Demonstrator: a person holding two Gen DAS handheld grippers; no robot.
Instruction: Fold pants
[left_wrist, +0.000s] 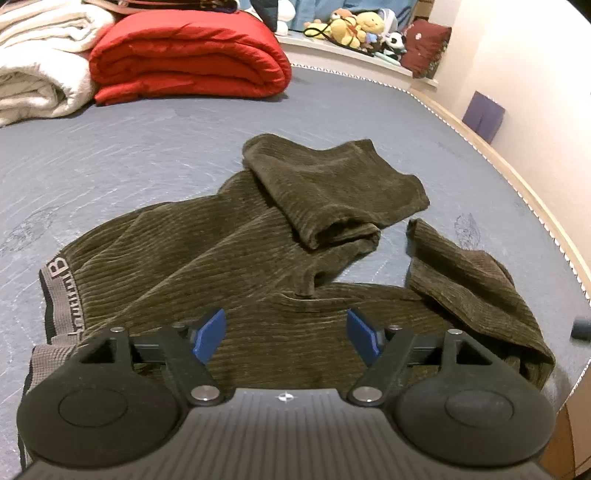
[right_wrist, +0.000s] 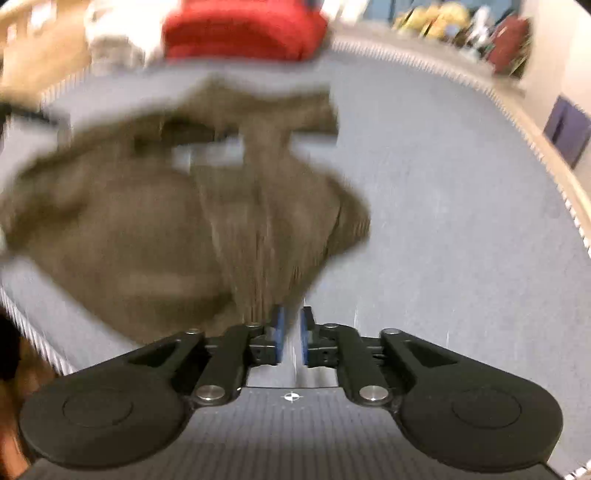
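Dark olive ribbed corduroy pants (left_wrist: 258, 251) lie crumpled on the grey-blue quilted mattress (left_wrist: 129, 147). My left gripper (left_wrist: 286, 336) hovers over them, jaws wide apart, empty. My right gripper (right_wrist: 291, 339) sits just beside the blurred pants, jaws slightly apart, pinching nothing.

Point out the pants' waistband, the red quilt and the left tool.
waistband (left_wrist: 59, 275), left wrist view, on the lettered grey band.
red quilt (left_wrist: 184, 55), left wrist view, top fold.
left tool (left_wrist: 286, 334), left wrist view, between blue fingertips.
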